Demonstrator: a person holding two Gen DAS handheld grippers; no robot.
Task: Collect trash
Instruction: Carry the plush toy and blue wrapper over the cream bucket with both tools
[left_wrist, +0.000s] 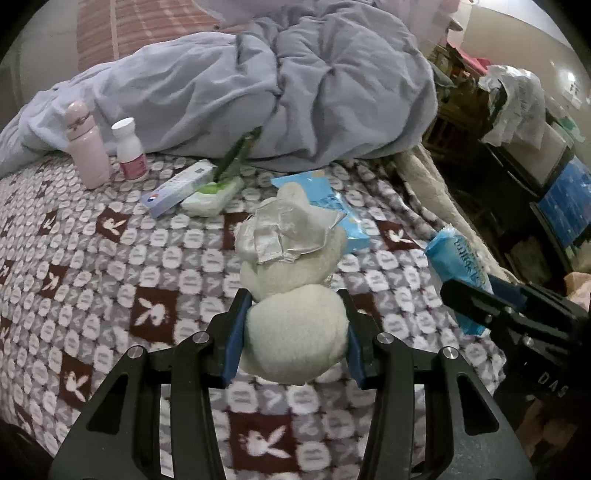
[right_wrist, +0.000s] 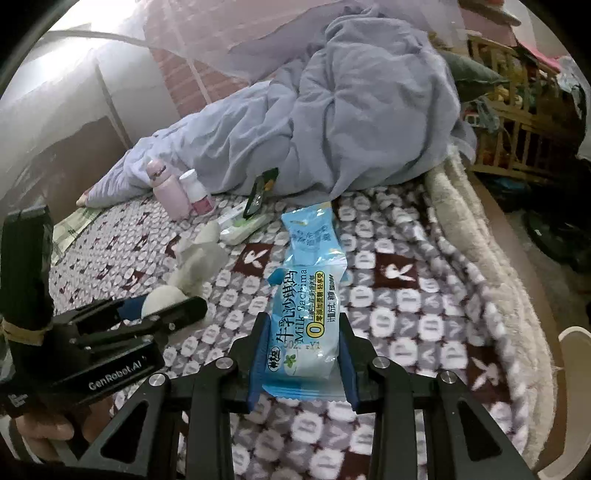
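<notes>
My left gripper (left_wrist: 295, 328) is shut on a cream plush toy (left_wrist: 295, 332) whose front end carries a crumpled silver wrapper (left_wrist: 288, 230); the toy also shows in the right wrist view (right_wrist: 192, 269). My right gripper (right_wrist: 301, 350) is shut on a blue Milk Sachima snack packet (right_wrist: 301, 325), held above the bed; the packet also shows in the left wrist view (left_wrist: 458, 258). A second blue wrapper (right_wrist: 310, 229) lies flat on the patterned blanket (right_wrist: 406, 295) just beyond. The left gripper (right_wrist: 155, 310) appears at the left of the right wrist view.
A pink bottle (left_wrist: 86, 147), a white pill bottle (left_wrist: 129, 151), a toothpaste box (left_wrist: 177, 192), a white-green packet (left_wrist: 214, 195) and a dark green wrapper (left_wrist: 236, 155) lie near the grey duvet (left_wrist: 295, 85). Cluttered shelves (left_wrist: 517, 147) stand right of the bed.
</notes>
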